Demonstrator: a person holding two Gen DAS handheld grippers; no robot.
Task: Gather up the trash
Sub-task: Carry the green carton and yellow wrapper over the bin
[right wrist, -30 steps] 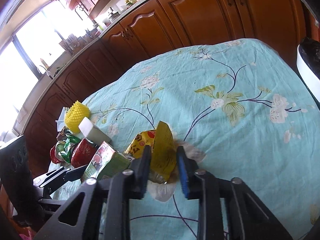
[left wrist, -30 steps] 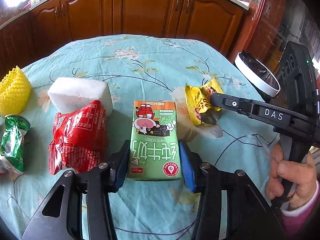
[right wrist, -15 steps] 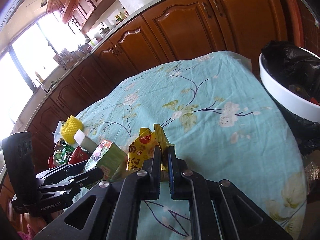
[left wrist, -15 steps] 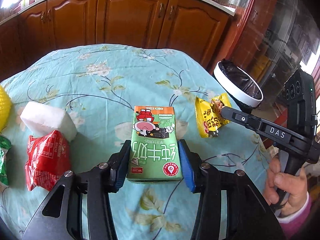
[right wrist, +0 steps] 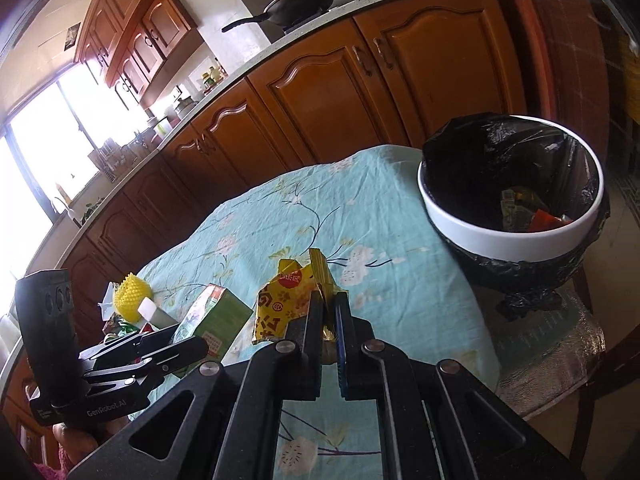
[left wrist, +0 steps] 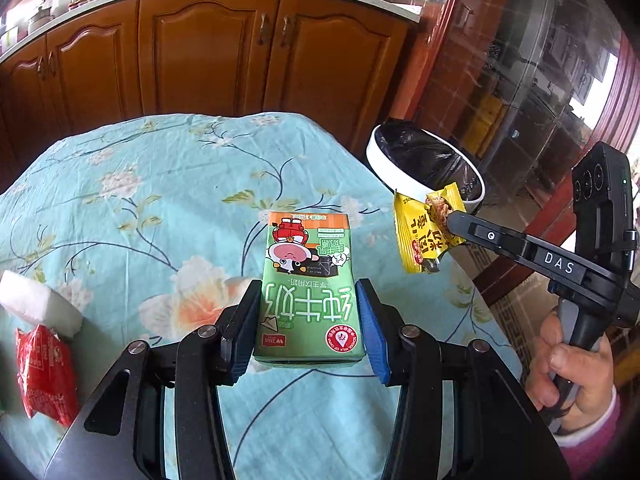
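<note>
Since the earlier frames both grippers had risen from the table and travelled toward the bin at the far right, each one carrying its piece with it. The left gripper (left wrist: pixel 309 322) held the green milk carton (left wrist: pixel 308 292) between its blue pads (left wrist: pixel 370 330), the jaws pressed on the two long sides of the carton, and the carton appeared to hang above the flowered tablecloth (left wrist: pixel 160 200), not on it. The right gripper (right wrist: pixel 329 320) had its jaws almost together, pinching one edge of the yellow snack wrapper (right wrist: pixel 280 304); most of the wrapper stood free to the left of the jaws.

The trash bin (right wrist: pixel 508 236), white-rimmed with a black liner, stood beyond the right edge of the table, and some wrappers already lay in it. On the near left of the table stayed the white foam block (left wrist: pixel 36 300), the red packet (left wrist: pixel 44 372) and, farther left, the yellow foam net (right wrist: pixel 131 292).

I judged the wrapper as the bigger risk: it was held only by a thin, slippery edge, so a fast swing could pull it out and it would fall on the table or floor before the bin. The carton was held near its lower end; if the squeeze weakened, it could tilt forward and slip. The two grippers were also near each other, so crossing over the rim together could knock them.
</note>
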